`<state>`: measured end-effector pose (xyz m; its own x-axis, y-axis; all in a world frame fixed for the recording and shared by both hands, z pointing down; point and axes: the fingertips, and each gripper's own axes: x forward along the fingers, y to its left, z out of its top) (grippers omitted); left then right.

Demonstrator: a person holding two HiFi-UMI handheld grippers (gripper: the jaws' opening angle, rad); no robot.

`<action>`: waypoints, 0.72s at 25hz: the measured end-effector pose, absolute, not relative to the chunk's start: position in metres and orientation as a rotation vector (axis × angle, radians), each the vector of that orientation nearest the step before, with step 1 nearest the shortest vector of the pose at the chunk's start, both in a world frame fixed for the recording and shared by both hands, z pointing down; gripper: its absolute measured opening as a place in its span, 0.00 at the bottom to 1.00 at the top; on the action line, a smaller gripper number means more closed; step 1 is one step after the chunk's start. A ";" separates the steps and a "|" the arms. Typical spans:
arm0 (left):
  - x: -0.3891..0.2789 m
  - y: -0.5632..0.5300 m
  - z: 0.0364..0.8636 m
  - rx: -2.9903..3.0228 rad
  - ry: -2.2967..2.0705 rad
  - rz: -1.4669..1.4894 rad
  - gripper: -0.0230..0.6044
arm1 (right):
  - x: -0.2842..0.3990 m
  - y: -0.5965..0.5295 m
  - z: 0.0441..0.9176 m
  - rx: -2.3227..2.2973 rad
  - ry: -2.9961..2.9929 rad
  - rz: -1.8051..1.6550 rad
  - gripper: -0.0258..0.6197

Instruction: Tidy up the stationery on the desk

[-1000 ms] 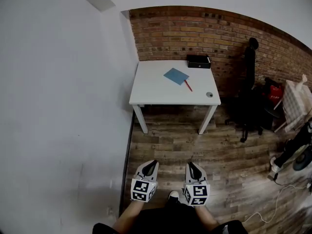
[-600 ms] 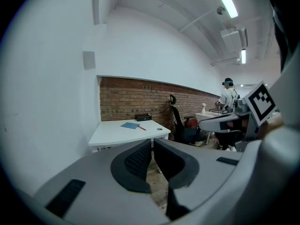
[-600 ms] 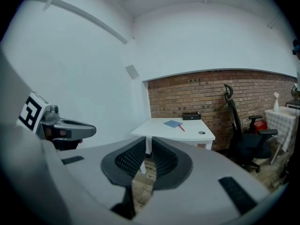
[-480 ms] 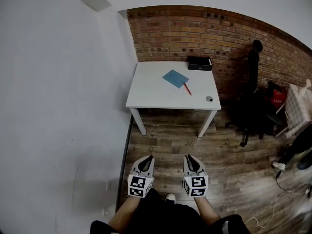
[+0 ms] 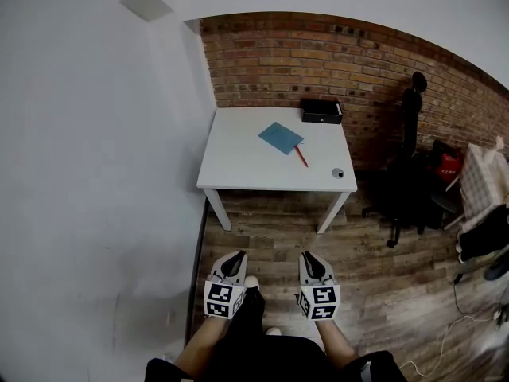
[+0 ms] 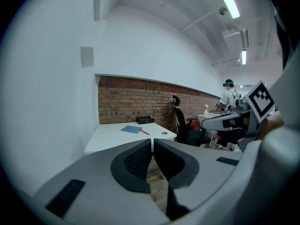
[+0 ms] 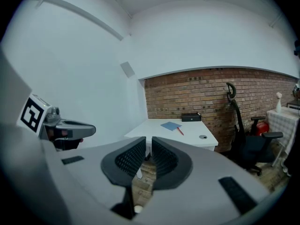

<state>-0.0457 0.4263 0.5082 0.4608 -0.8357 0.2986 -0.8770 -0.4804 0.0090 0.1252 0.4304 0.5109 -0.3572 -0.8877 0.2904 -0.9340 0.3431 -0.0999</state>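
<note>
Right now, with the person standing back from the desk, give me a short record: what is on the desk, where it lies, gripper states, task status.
desk: white desk in the corner, against the brick wall
on desk: blue notebook mid-desk; red pen beside it, contact unclear; black box at the back edge; small round object near the front right corner
beside desk: black office chair, right
left gripper: shut, empty, over the wooden floor
right gripper: shut, empty, over the floor
task status: stationery untouched
</note>
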 end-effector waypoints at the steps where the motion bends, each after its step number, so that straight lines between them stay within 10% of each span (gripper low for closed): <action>1: -0.046 0.417 0.509 2.546 -1.498 0.379 0.08 | 0.125 0.422 0.511 1.663 -2.413 0.372 0.10; 18: -0.066 0.205 0.516 2.627 -1.294 0.382 0.08 | 0.093 0.231 0.503 1.793 -2.287 0.386 0.10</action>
